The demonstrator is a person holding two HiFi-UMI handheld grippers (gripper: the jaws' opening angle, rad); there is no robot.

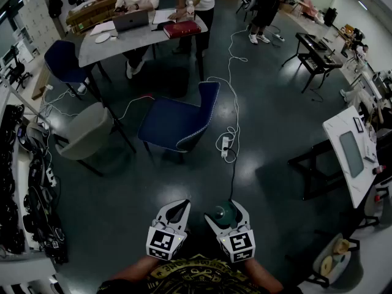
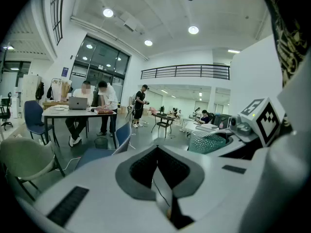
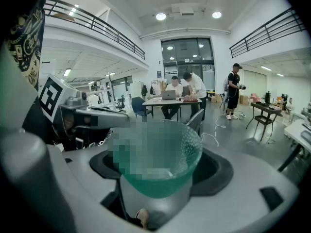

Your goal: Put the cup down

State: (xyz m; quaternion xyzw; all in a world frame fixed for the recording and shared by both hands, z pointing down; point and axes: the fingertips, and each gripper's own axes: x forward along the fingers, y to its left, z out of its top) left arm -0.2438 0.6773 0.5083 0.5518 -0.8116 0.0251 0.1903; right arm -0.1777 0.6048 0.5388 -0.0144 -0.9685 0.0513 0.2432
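Clasps the green cup point(image 3: 160, 164) between the widely spread jaws of the right gripper point(image 1: 226, 215), close to the body above the dark floor point(image 1: 122, 213), probably mid-carry for want of any surface below, with the left gripper point(image 2: 157, 154) clenched empty alongside.

The head view looks steeply down from above the floor point(image 1: 110, 213), with the left tongs point(image 1: 178, 206) and right tongs point(image 1: 226, 212) close under it at the bottom edge. Each gripper view sits low, right behind its own tongs, which fill its lower half, and faces almost level across the room. Each also catches the other tongs at its side. All three views share the bench point(image 1: 144, 37) with the laptop point(image 1: 131, 21) and the blue chair point(image 1: 176, 125).
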